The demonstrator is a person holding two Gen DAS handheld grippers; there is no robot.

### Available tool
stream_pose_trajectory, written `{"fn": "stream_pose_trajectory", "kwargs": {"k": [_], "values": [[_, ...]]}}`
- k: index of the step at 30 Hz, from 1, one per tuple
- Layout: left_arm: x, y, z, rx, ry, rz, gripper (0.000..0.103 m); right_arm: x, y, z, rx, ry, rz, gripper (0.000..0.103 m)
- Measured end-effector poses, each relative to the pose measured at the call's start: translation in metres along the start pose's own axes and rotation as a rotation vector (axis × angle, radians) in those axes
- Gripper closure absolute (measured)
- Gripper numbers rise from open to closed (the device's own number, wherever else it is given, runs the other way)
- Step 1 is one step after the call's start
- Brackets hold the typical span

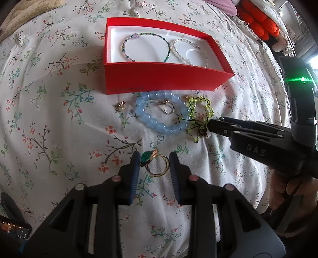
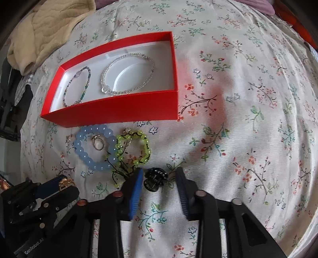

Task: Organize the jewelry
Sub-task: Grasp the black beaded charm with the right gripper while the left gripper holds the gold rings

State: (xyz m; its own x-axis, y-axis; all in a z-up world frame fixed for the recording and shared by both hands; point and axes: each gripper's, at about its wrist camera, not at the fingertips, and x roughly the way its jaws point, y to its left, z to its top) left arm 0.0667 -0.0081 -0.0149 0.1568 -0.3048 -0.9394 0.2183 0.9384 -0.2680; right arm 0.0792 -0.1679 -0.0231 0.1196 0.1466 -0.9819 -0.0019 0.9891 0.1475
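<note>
A red box [image 1: 159, 79] [image 2: 111, 113] with a white liner holds a green beaded bracelet [image 1: 147, 48] [image 2: 77, 87] and a clear beaded bracelet [image 1: 188, 52] [image 2: 127, 74]. In front of it on the floral sheet lie a blue bead bracelet [image 1: 159, 113] [image 2: 93, 147] around a silver ring [image 1: 169, 108] [image 2: 98, 142], a yellow-green bead bracelet [image 1: 198, 115] [image 2: 135, 148] and a small gold earring [image 1: 120, 106]. My left gripper [image 1: 154, 164] [image 2: 65, 183] is open around a gold ring with a green stone [image 1: 156, 163]. My right gripper [image 2: 159, 178] [image 1: 210, 125] is open around a black ornament [image 2: 155, 178].
The floral bedsheet [image 2: 238, 119] covers the whole work surface. A beige blanket [image 2: 49, 25] lies at the back left. Orange and purple fabric [image 1: 256, 17] sits at the back right. A phone [image 1: 14, 232] shows at the lower left.
</note>
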Motion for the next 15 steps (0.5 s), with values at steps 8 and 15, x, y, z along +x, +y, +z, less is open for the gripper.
{"fn": "stream_pose_trajectory", "kwargs": {"k": [8, 15], "values": [[-0.002, 0.006, 0.000, -0.015, -0.009, 0.003, 0.071, 0.001, 0.005, 0.000, -0.018, -0.016, -0.010, 0.079], [-0.013, 0.011, 0.000, -0.023, -0.035, 0.004, 0.071, -0.014, -0.004, -0.011, -0.022, -0.046, -0.004, 0.079]]}}
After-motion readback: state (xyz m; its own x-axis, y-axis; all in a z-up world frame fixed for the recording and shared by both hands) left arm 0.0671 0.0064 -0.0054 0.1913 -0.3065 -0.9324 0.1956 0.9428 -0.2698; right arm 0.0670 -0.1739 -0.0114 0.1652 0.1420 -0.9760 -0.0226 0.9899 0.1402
